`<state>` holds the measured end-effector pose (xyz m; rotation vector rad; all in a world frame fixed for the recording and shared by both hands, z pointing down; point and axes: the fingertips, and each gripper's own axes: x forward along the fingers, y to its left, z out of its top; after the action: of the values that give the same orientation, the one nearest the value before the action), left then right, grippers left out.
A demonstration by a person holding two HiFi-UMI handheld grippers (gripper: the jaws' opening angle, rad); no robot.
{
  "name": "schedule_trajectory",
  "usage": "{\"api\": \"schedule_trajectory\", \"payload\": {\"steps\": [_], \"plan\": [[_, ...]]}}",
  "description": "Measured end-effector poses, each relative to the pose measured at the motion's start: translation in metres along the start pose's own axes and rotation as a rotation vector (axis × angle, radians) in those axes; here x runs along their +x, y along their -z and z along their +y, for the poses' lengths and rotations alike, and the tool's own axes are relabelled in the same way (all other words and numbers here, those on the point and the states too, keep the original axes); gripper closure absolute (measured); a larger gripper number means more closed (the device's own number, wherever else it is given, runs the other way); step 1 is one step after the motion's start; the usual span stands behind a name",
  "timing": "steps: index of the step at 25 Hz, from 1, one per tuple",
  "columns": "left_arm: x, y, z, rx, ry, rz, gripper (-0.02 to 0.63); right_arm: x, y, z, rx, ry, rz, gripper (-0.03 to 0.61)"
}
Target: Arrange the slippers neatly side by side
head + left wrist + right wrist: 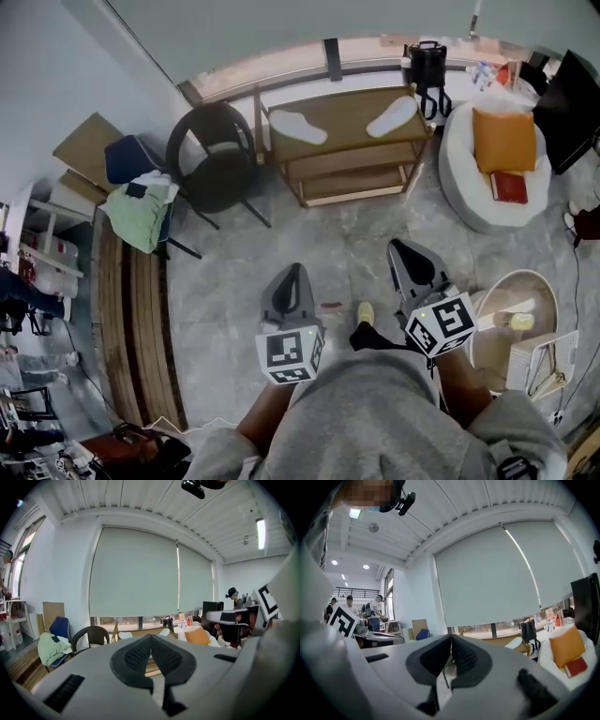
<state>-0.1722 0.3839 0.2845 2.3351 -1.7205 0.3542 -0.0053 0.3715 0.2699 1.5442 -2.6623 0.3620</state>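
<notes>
Two white slippers lie apart on the top board of a low wooden rack (pixel 349 142) by the window, one at the left (pixel 298 127) and one at the right (pixel 392 116), angled differently. In the left gripper view both slippers show far off, the left one (pixel 124 635) and the right one (pixel 164 632). My left gripper (pixel 293 272) and right gripper (pixel 405 248) hover over the floor well short of the rack. Each is shut with nothing between its jaws; the left gripper (pixel 150 638) and right gripper (pixel 451 638) show the pads meeting.
A black wicker chair (pixel 220 159) stands left of the rack, and a blue chair with green cloth (pixel 139 214) further left. At the right sit a white beanbag seat (pixel 469 202) with an orange cushion (pixel 504 141), a black bag (pixel 427 64) and a round side table (pixel 487 328).
</notes>
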Motion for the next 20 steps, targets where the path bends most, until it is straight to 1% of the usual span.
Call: {"api": "schedule_trajectory", "payload": {"steps": [5,8,14,20], "plan": [[0.038,-0.019,-0.023,0.018,0.008,-0.018,0.6,0.011,-0.005,-0.037,0.001,-0.01,-0.004,0.554],[0.056,-0.024,-0.033,0.026,0.017,-0.015,0.6,0.02,-0.01,-0.056,0.013,-0.005,-0.003,0.552],[0.076,-0.024,-0.022,0.014,0.004,0.006,0.6,0.046,-0.012,-0.07,0.02,-0.014,0.005,0.554],[0.096,-0.025,-0.006,0.0,-0.001,0.011,0.6,0.065,-0.01,-0.078,0.013,0.0,0.038,0.554]]}}
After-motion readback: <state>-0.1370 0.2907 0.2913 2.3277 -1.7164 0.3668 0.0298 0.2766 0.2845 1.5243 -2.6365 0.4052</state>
